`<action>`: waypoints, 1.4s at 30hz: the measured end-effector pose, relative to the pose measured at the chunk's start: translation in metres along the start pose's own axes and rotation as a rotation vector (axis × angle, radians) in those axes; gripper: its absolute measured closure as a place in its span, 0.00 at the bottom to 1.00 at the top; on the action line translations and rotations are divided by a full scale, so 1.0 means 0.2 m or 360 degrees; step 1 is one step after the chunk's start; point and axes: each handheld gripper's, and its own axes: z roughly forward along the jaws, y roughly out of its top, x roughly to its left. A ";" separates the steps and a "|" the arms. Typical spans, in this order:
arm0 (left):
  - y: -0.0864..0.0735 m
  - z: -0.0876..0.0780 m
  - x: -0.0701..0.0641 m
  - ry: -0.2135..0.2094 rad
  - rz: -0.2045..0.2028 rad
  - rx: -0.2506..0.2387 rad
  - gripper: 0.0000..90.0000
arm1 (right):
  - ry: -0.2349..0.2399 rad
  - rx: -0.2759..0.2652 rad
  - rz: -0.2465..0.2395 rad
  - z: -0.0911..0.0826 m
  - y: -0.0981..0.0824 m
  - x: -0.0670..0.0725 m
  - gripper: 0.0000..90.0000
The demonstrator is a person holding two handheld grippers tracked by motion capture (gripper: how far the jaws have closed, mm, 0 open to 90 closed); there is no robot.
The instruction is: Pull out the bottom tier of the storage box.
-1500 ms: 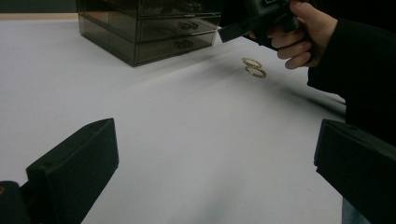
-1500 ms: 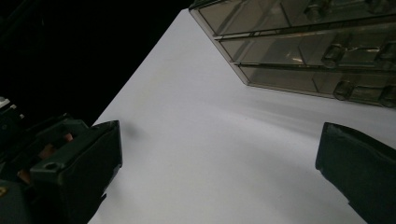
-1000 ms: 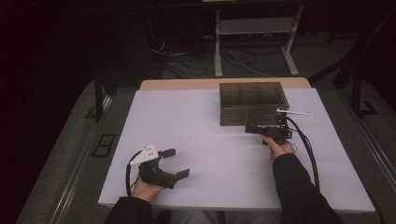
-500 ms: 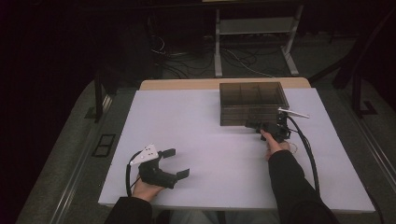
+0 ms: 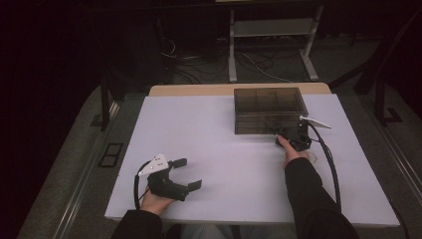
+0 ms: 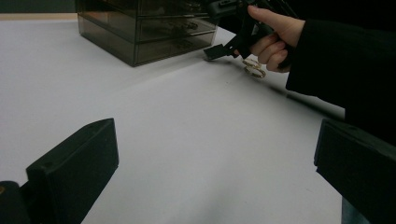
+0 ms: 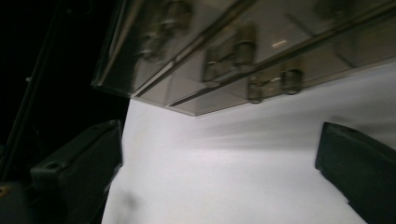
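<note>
White table (image 5: pixel 214 149) carries a smoky drawer box (image 5: pixel 268 109) at its far right. Right gripper (image 5: pixel 290 135) has crept up to the box's front corner, tilted, jaws apart and just been closing a little on nothing. Left gripper (image 5: pixel 185 173) hasn't budged, wide open.

From above, the right gripper (image 5: pixel 293 138) sat at five o'clock of the smoky drawer box (image 5: pixel 268 102), its jaw tips lost against the dark front. In its own view the box (image 7: pixel 243 51) was smeared and cut off at twelve o'clock. Small rings (image 6: pixel 253 68) under the hand were too tiny to identify.
</note>
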 end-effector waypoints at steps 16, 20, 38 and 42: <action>0.00 -0.01 0.01 0.0010 -0.0004 -0.0007 0.00 | -0.0084 -0.0092 0.0124 -0.02 0.02 -0.05 0.41; 0.00 -0.01 0.01 0.0011 -0.0003 -0.0009 0.00 | -0.0112 -0.0107 0.0148 -0.01 0.03 -0.06 0.48; 0.00 -0.01 0.01 0.0011 -0.0002 -0.0010 0.00 | -0.0130 -0.0159 0.0311 0.03 0.02 -0.11 0.73; 0.00 -0.01 0.01 0.0009 -0.0001 -0.0012 0.00 | -0.0107 -0.0204 0.0331 0.04 0.01 -0.13 0.78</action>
